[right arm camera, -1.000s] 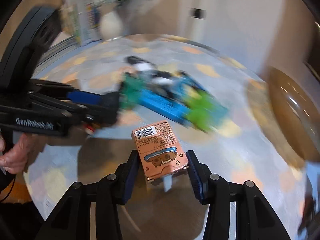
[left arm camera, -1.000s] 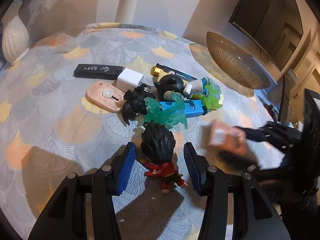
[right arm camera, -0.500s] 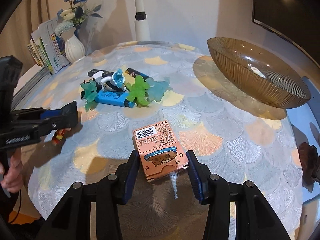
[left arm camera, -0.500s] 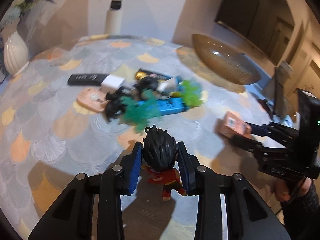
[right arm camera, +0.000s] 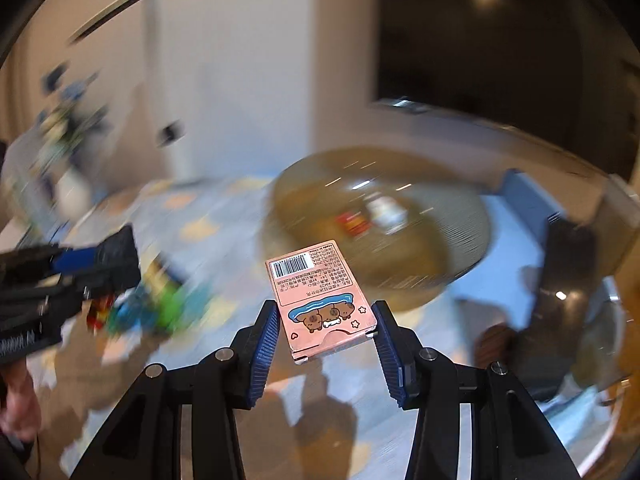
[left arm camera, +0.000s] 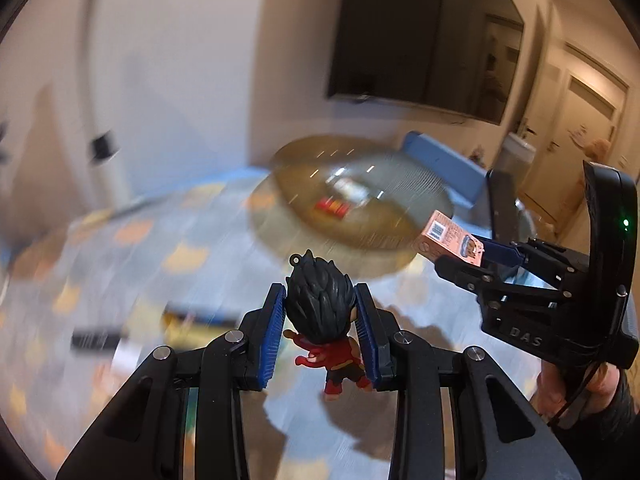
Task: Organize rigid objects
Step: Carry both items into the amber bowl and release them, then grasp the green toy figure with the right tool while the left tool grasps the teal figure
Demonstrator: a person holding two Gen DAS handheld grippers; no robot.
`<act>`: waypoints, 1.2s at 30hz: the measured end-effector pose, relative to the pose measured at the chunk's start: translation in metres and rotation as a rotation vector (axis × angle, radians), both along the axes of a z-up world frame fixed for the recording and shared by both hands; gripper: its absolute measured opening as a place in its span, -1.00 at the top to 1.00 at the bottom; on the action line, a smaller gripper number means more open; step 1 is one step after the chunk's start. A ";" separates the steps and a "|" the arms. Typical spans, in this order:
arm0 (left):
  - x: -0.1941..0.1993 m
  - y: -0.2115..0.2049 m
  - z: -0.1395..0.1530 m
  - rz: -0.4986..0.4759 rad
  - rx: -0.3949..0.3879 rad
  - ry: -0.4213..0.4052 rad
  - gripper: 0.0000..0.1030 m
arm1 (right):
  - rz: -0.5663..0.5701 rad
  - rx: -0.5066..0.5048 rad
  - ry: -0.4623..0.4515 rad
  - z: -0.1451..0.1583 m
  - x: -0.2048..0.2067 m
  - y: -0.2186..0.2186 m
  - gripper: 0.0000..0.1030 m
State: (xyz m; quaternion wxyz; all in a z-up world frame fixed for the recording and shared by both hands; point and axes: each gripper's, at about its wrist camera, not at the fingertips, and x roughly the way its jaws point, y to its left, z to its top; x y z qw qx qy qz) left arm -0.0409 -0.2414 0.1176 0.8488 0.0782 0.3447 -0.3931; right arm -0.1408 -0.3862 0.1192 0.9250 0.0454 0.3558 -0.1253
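Observation:
My left gripper (left arm camera: 320, 328) is shut on a small figurine (left arm camera: 324, 320) with spiky black hair and red clothes, held above the table. My right gripper (right arm camera: 326, 328) is shut on a pink card box (right arm camera: 320, 300) with a barcode and cartoon bears. In the left wrist view the right gripper (left arm camera: 468, 254) holds the box (left arm camera: 448, 236) near the rim of the amber glass bowl (left arm camera: 304, 208). The bowl (right arm camera: 460, 248) lies ahead of both grippers and holds a few small items, blurred.
A blurred pile of toys (right arm camera: 160, 300) lies on the patterned tablecloth (left arm camera: 180, 248) to the left. A white vase with flowers (right arm camera: 68, 184) stands at the far left. A blue chair (left arm camera: 444, 164) and a wall TV (left arm camera: 420, 40) are beyond the bowl.
My left gripper closed on the figurine and lifted it. Both grippers have swung right toward the bowl with their objects; the views are now motion-blurred.

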 end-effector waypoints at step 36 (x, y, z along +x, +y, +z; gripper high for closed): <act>-0.008 0.152 0.089 0.385 -0.060 -0.208 -0.52 | 0.106 0.087 -0.057 0.046 0.014 0.050 -0.12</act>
